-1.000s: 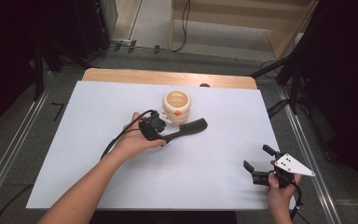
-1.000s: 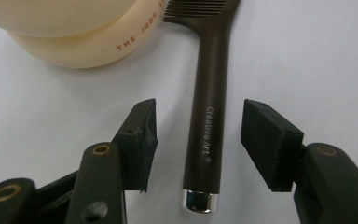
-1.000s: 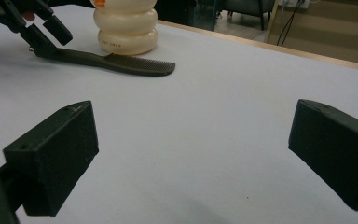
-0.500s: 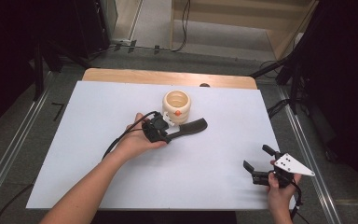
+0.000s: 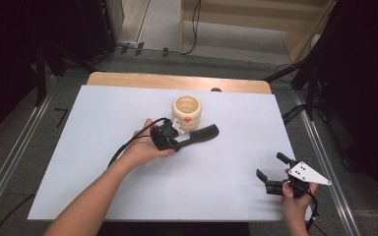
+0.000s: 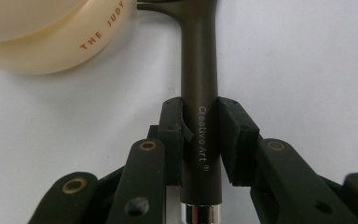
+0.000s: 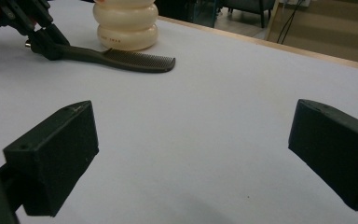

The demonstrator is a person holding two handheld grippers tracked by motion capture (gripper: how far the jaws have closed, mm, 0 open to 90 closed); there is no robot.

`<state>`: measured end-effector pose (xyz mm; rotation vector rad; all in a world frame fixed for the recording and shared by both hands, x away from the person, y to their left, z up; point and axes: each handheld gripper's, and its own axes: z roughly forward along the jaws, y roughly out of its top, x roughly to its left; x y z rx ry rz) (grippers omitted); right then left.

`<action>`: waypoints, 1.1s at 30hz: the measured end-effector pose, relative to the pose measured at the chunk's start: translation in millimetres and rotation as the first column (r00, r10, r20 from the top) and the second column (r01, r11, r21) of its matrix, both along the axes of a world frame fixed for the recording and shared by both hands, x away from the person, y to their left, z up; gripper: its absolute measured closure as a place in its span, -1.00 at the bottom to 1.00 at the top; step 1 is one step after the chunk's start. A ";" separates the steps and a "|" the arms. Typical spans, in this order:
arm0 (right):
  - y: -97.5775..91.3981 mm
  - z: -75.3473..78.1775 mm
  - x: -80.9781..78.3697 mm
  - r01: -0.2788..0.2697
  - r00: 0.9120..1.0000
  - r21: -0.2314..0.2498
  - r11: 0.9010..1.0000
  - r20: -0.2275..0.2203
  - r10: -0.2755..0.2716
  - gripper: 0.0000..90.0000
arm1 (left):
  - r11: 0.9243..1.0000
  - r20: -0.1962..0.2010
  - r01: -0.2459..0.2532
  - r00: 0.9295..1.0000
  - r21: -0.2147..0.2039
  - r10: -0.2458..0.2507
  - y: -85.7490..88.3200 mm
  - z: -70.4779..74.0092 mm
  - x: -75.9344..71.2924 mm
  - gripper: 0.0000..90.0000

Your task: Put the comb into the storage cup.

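A white sheet (image 5: 103, 162) covers the wooden table (image 5: 128, 79), which stands on a grey floor with dark stands and cables around it. At the left of the high view, the person's left forearm reaches in from the bottom edge and the left gripper (image 5: 174, 142) lies low over the middle of the sheet. Its jaws have just been closing, and in the left gripper view the pads (image 6: 173, 135) press on both sides of the dark handle of a comb (image 6: 200, 84), close to its metal-capped end. The comb (image 5: 199, 135) lies flat on the sheet, its toothed end pointing right and its handle passing just in front of a cream, ribbed ceramic cup (image 5: 186, 112); whether the two touch I cannot tell. Well apart, near the sheet's right front corner, the right gripper (image 5: 270, 174) rests in the other hand with its jaws spread wide and nothing between them.

By my reading the grasp is made, and that is all so far: the comb is not yet lifted. Raising it and carrying it somewhere, perhaps into the cup, remains.
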<state>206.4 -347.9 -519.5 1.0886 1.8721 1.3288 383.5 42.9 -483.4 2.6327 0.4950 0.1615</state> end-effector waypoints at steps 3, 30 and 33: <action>-0.2 0.0 0.2 0.001 1.000 0.000 1.000 0.000 -0.001 -1.00 | 1.000 -0.002 0.000 1.000 -0.007 0.000 0.7 -0.1 -0.4 0.61; 0.6 -0.2 0.1 0.005 1.000 0.000 1.000 -0.007 -0.005 -1.00 | 0.974 0.082 -0.027 0.996 -0.223 0.047 34.2 18.3 -32.5 0.61; 0.7 -0.2 0.2 0.005 1.000 0.001 1.000 -0.006 -0.005 -1.00 | 0.969 0.098 -0.030 0.994 -0.246 0.056 40.3 21.1 -35.6 0.61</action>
